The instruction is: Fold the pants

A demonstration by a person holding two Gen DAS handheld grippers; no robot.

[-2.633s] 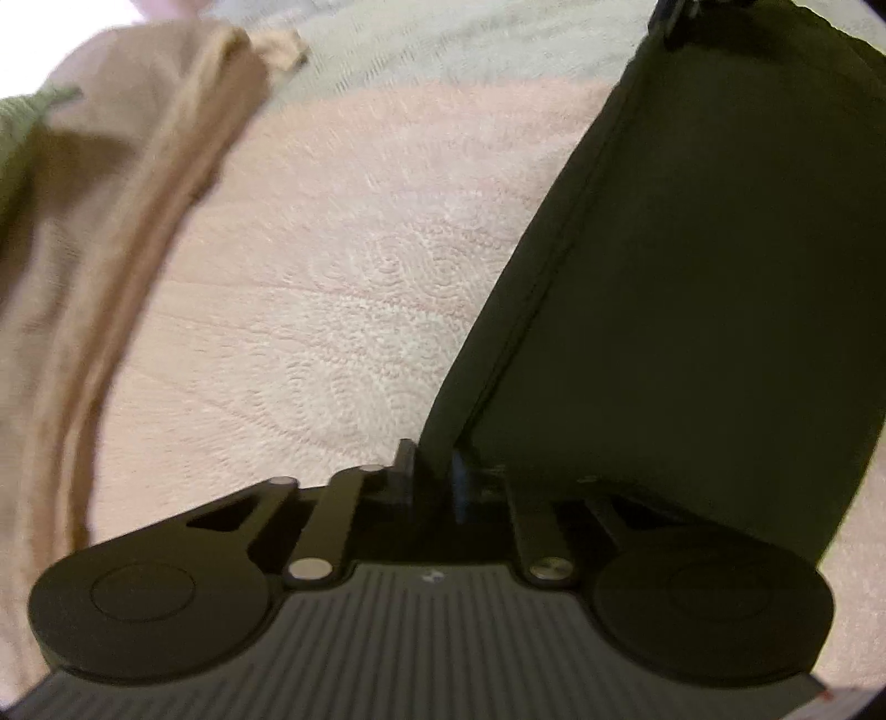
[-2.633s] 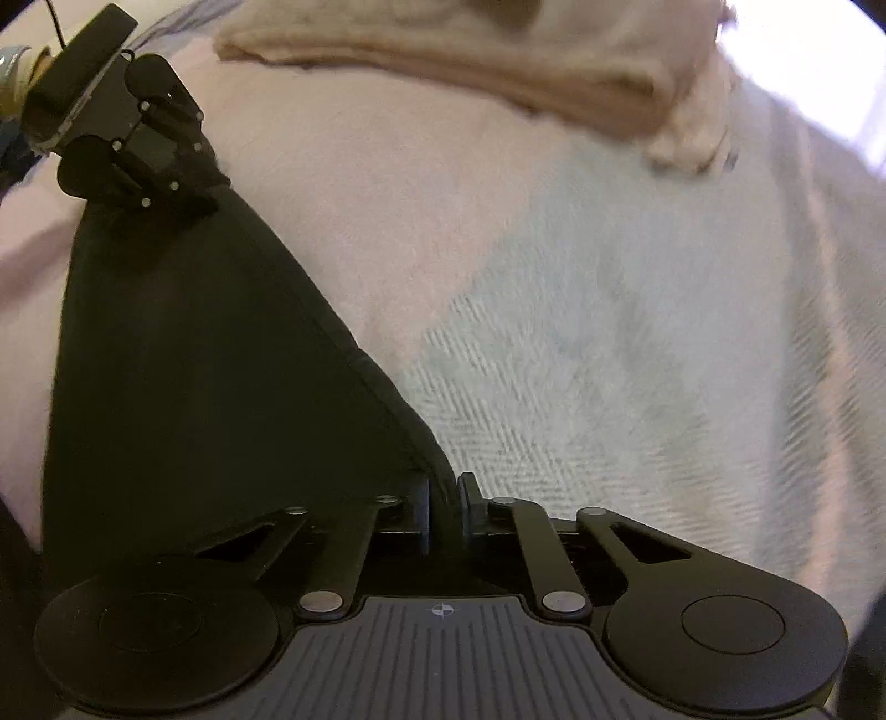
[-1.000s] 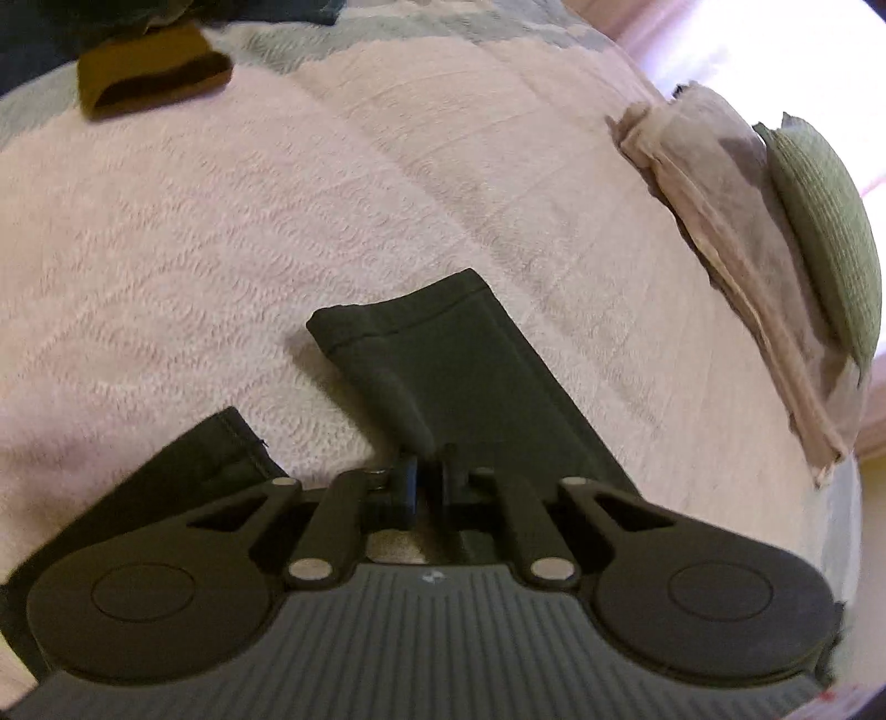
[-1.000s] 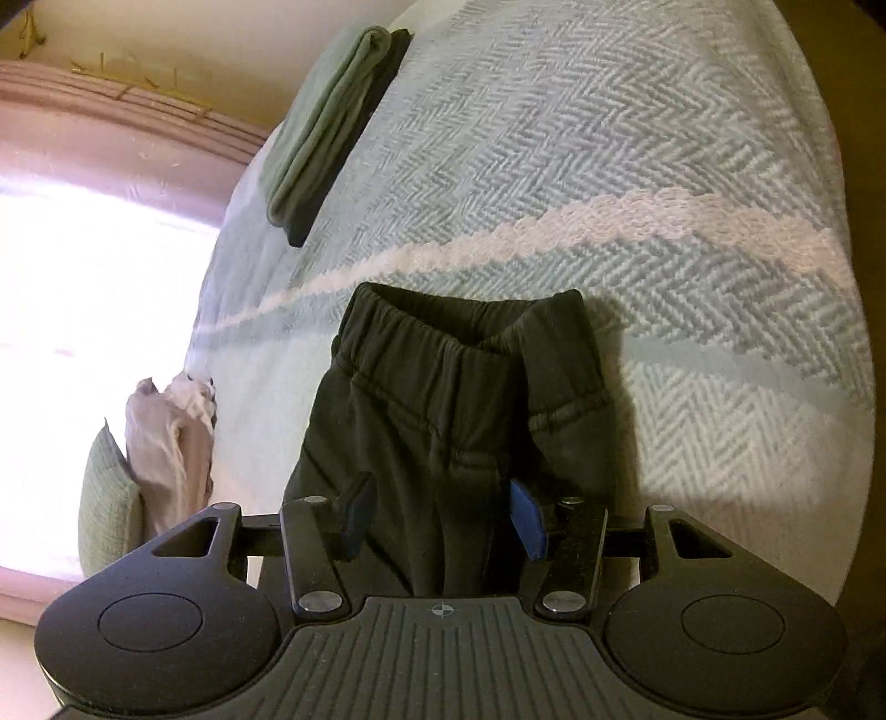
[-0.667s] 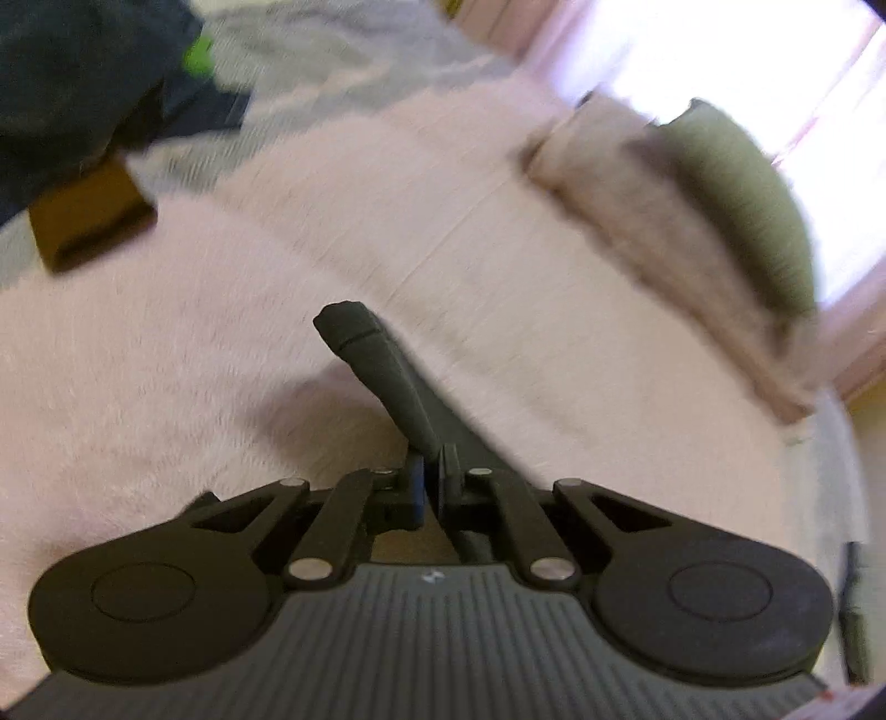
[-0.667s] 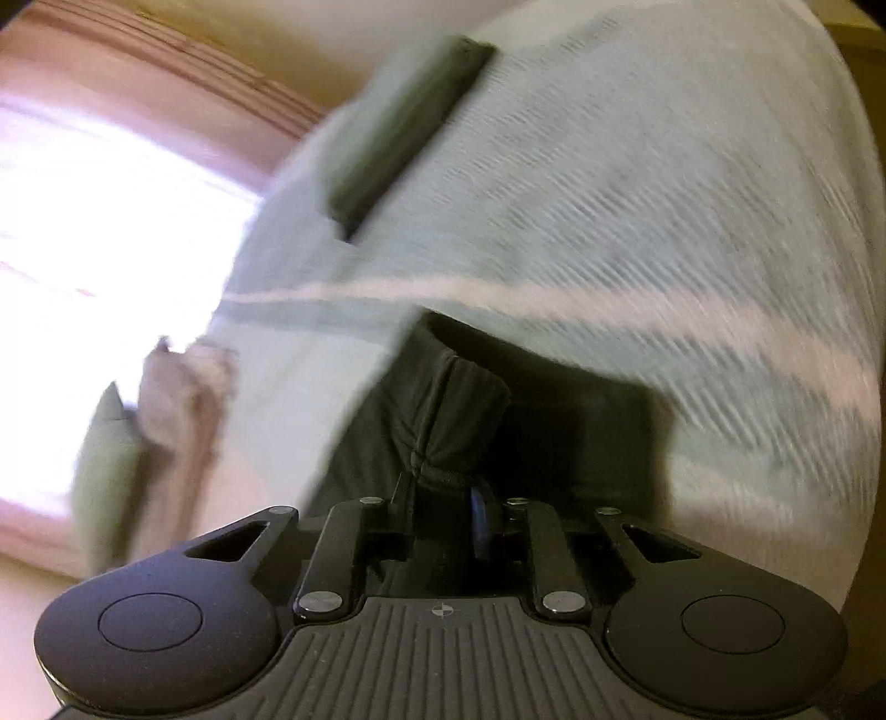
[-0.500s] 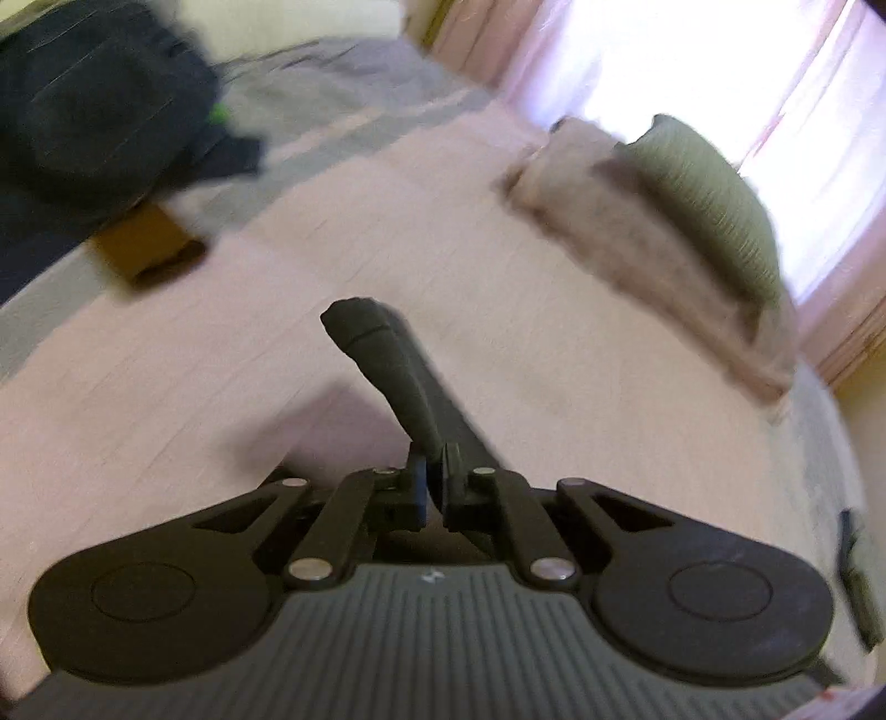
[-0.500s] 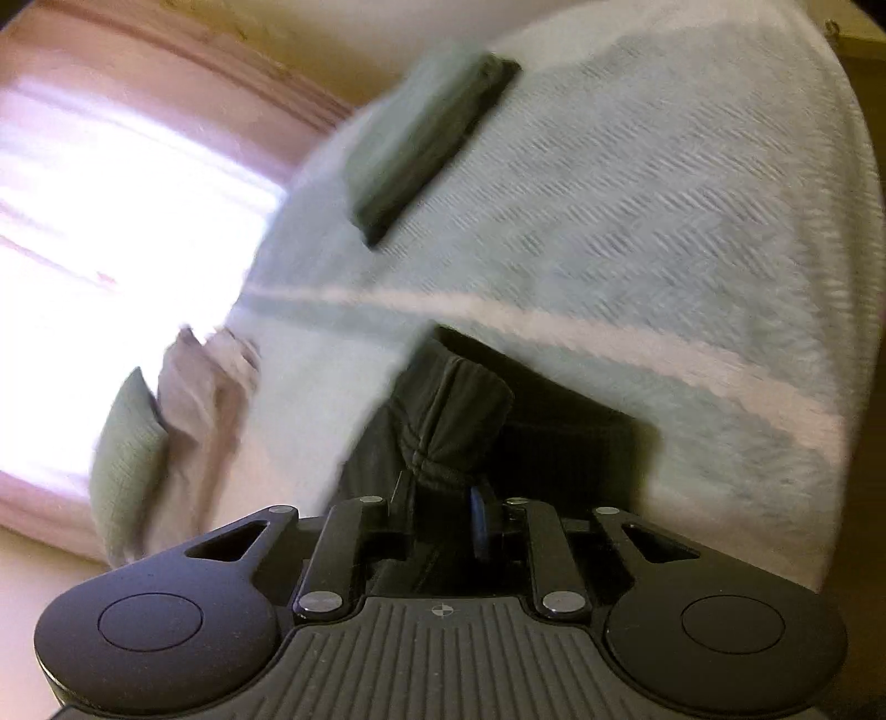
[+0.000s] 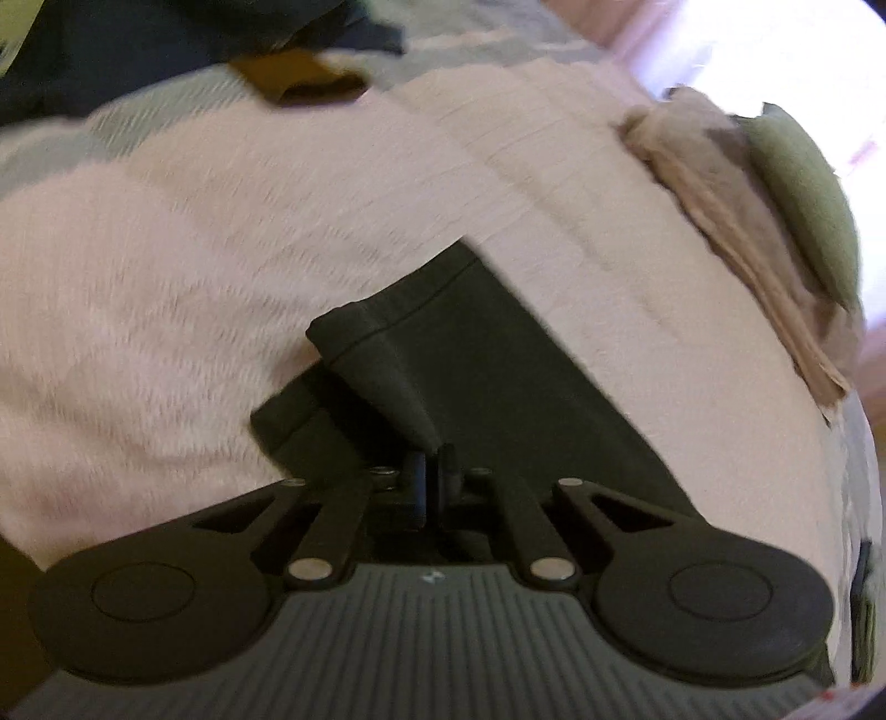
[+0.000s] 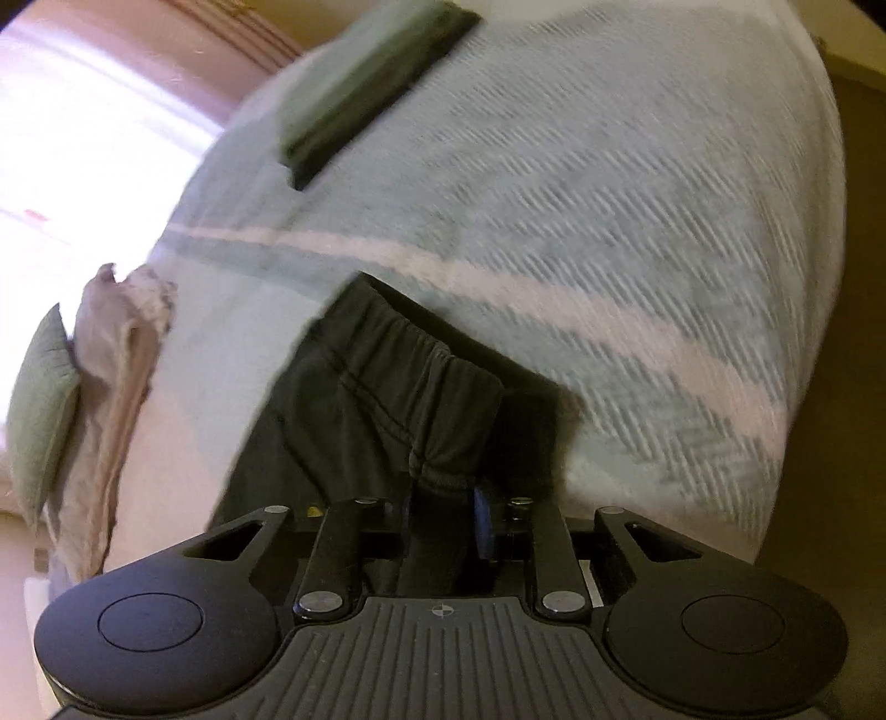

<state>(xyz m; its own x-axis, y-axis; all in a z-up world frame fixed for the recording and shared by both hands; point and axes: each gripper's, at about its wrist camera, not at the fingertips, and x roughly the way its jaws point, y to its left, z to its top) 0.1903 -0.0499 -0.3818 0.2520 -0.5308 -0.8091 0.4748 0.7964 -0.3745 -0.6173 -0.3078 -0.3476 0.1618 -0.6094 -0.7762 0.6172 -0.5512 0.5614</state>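
Dark green pants lie on a bed with a pink and grey blanket. In the left wrist view my left gripper is shut on a pinched fold of the upper leg near its hem, and a second leg end lies underneath to the left. In the right wrist view the elastic waistband faces away from me. My right gripper is shut on a bunched fold of the waist end, lifted slightly off the grey herringbone blanket.
A beige folded garment and a green cushion lie at the bed's window side. A folded green and dark stack sits far on the grey blanket. A mustard item and dark blue clothes lie at the far left.
My right gripper went from open around the waistband to shut on it. The left gripper kept its hold on the leg fold, which now lies lower and flatter over the other leg.
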